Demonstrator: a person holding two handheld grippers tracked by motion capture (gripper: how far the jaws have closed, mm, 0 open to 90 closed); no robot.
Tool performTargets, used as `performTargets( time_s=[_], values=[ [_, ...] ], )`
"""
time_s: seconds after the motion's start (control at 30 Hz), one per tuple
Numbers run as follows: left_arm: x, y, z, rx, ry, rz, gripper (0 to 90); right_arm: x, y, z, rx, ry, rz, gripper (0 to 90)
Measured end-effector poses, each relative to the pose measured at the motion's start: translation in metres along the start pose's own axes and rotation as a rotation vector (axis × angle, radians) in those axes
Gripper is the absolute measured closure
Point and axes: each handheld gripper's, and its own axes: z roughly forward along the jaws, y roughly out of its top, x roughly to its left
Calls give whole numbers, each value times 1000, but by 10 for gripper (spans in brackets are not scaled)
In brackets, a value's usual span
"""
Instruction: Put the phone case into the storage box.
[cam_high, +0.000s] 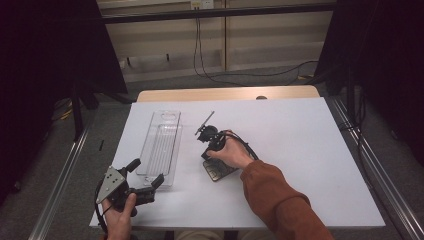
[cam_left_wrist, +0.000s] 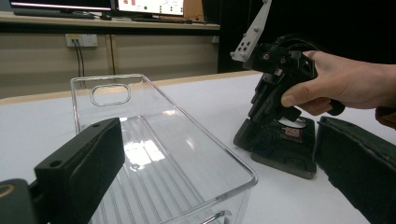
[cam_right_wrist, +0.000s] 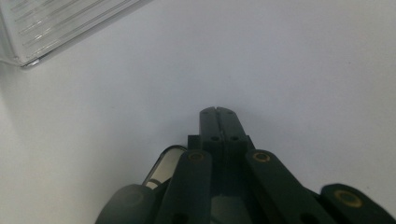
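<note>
A clear plastic tray (cam_high: 161, 146) lies lengthwise on the white table, left of centre. My left gripper (cam_high: 147, 172) stands open at the tray's near end, one jaw on each side of that end (cam_left_wrist: 154, 140), touching nothing. My right gripper (cam_high: 206, 156) points steeply down, its jaws pressed together with nothing between them (cam_right_wrist: 217, 113). Its tips rest at the left edge of a flat dark rectangular object (cam_high: 218, 170) lying on the table, and the hand covers part of that object. The left gripper view shows the right gripper (cam_left_wrist: 243, 136) standing on the dark object (cam_left_wrist: 285, 151).
The white table top (cam_high: 300, 150) has its wooden far edge (cam_high: 227, 93) at the back and open room to the right. Metal rails run along both sides of the table. Cables lie on the floor beyond. The tray's corner (cam_right_wrist: 28, 42) shows at the upper left in the right gripper view.
</note>
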Motion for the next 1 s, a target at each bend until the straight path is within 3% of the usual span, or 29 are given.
performTargets(
  time_s=[0.3, 1.0],
  values=[
    [1, 0, 0, 1, -3, 2, 23, 5, -4, -1, 9, 16, -17, 900],
    [0, 0, 1, 8, -7, 10, 22, 16, -37, -17, 42, 52, -36, 900]
  ],
)
